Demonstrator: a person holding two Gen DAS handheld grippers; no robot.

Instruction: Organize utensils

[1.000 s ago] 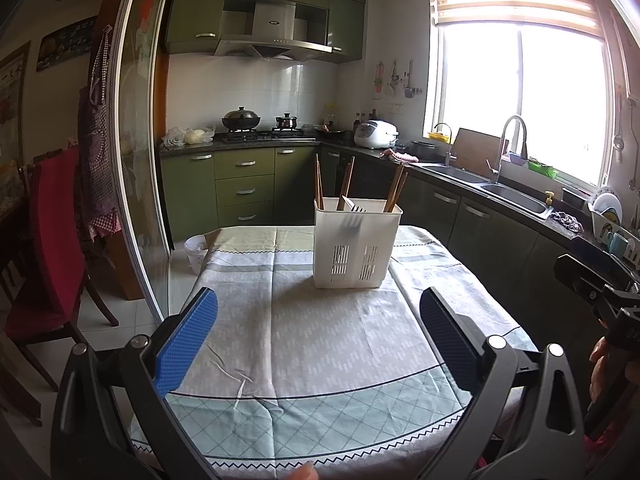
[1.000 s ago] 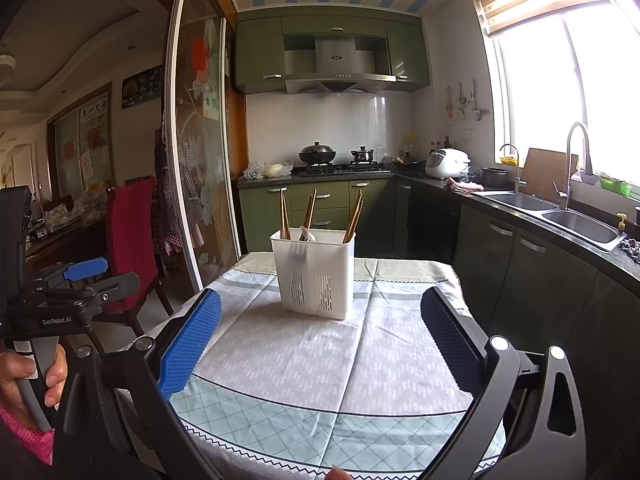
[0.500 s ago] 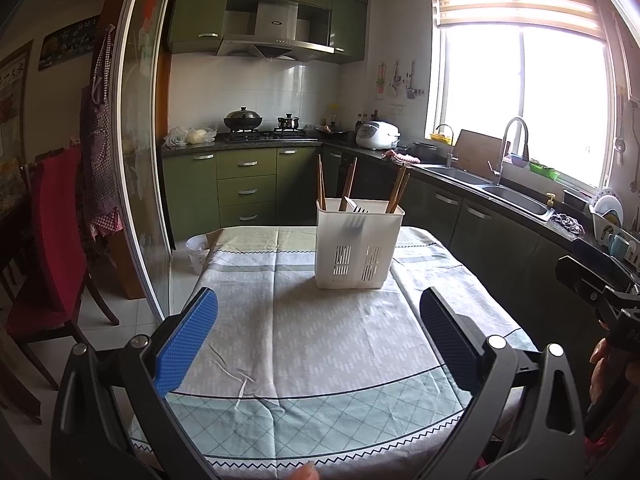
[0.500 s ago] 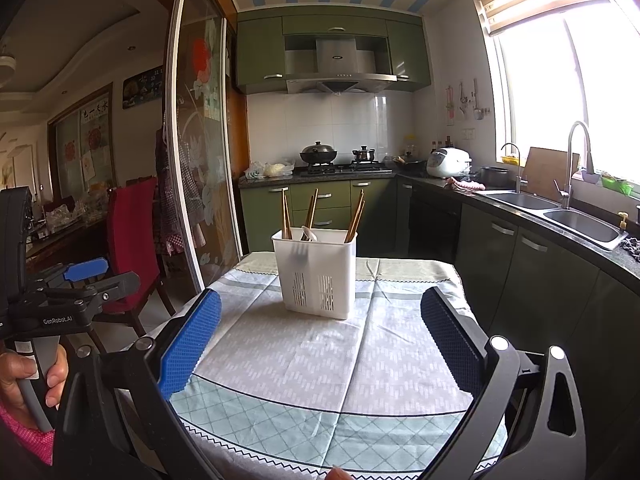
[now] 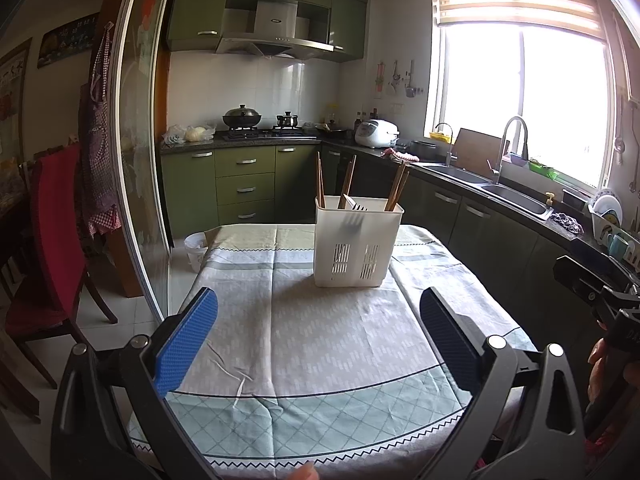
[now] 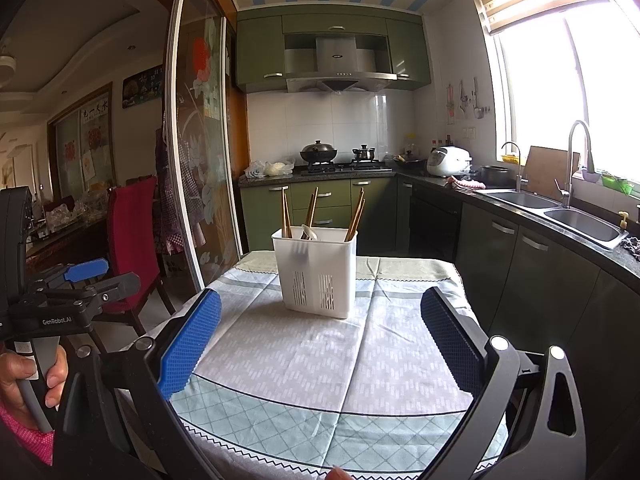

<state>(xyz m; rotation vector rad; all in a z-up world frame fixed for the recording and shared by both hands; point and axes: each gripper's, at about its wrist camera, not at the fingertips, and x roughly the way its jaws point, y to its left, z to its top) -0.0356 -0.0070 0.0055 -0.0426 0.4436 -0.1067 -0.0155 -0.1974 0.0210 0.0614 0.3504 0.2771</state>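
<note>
A white slotted utensil caddy (image 5: 357, 242) (image 6: 319, 273) stands upright on the far half of the cloth-covered table (image 5: 320, 344) (image 6: 320, 356). Wooden chopsticks (image 5: 320, 180) (image 6: 285, 214) lean in its compartments, and a fork (image 5: 356, 209) and a white spoon (image 6: 309, 233) poke out near the middle. My left gripper (image 5: 318, 332) hovers open over the near part of the table, well short of the caddy, with nothing between its blue pads. My right gripper (image 6: 320, 334) is likewise open and empty, facing the caddy from the near right.
A red-covered chair (image 5: 52, 240) and a glass sliding door (image 5: 140, 160) stand left of the table. Green cabinets, a stove with pots (image 5: 242, 117) and a sink counter (image 5: 500, 192) run behind and along the right. A white bin (image 5: 196, 248) sits on the floor.
Both views have drifted slightly, so the caddy sits a little further right in each frame. Both grippers stay open and empty.
</note>
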